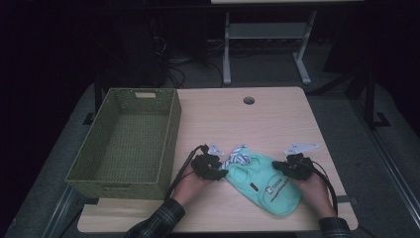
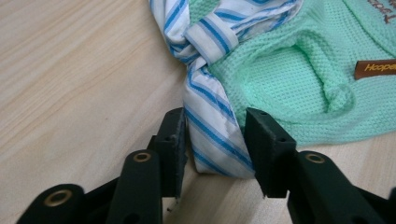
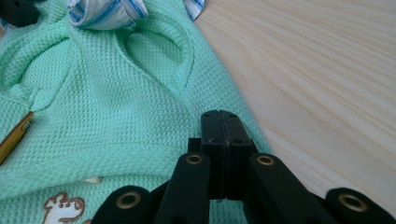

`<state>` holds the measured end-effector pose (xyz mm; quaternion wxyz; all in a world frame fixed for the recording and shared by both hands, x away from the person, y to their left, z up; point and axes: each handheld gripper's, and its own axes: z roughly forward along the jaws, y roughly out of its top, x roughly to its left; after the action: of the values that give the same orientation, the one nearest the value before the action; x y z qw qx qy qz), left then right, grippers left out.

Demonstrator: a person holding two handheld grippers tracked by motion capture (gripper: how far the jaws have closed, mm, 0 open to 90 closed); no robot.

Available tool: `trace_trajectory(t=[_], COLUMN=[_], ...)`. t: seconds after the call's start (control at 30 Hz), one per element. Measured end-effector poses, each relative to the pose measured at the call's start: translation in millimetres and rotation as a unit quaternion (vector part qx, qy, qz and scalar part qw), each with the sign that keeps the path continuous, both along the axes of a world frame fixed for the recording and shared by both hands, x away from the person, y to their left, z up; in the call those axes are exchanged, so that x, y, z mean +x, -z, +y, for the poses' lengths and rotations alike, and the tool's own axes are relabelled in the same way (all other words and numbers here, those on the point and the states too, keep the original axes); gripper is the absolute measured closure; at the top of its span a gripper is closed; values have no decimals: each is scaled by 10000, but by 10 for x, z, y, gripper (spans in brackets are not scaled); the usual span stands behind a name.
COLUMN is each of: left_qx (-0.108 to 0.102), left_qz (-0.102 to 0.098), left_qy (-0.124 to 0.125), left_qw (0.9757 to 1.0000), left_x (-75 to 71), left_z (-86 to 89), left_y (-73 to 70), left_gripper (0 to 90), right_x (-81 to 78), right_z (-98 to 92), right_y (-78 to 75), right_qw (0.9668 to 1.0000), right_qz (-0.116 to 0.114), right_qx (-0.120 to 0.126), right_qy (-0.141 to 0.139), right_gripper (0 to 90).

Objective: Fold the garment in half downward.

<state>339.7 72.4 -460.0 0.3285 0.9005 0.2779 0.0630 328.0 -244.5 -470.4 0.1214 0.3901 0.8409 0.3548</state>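
Note:
A mint-green knitted small garment point(image 1: 262, 184) with a white-and-blue striped collar point(image 1: 238, 157) lies flat on the wooden table near its front edge. In the left gripper view the striped collar strip point(image 2: 210, 121) runs between the jaws of my left gripper point(image 2: 215, 140); the jaws straddle it without bunching the cloth, so it is open. The green knit point(image 2: 289, 70) lies just to the right. My right gripper point(image 3: 219, 121) is shut, jaws pressed together, with its tips over the right edge of the green garment point(image 3: 116, 116). In the high view the right gripper point(image 1: 283, 166) sits at the garment's right side.
A green woven basket point(image 1: 168, 144) stands on the table's left, beside the left hand. A round cable hole point(image 1: 248, 100) lies at the table's far middle. Bare tabletop point(image 1: 277, 124) stretches beyond the garment. A brown label point(image 2: 373, 69) is sewn on the knit.

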Motion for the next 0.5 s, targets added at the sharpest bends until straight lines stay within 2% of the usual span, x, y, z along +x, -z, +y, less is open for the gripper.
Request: trace_trajectory(t=[0.27,0.37,0.47,0.5], left_qx=[60,99,116,116], left_qz=[13,-22,-37,-36], left_qy=[112,145,162,162], left_qw=[9999,9998,9998,9998], left_x=[-26,-30,-30,-30], left_z=[-30,-37,-39,-39], left_y=[-9,-12,-13,-13], left_gripper=[775,793,794,793], right_x=[3,3,-9,-26], right_z=[-4,-3,14,20], right_y=[1,0,-14,-32], right_qw=[10000,10000,9999,9999], right_qz=[18,16,-91,-78], right_qx=[25,16,-95,-58], right_qy=[-7,-7,-64,-38], right_gripper=[889,885,874,874])
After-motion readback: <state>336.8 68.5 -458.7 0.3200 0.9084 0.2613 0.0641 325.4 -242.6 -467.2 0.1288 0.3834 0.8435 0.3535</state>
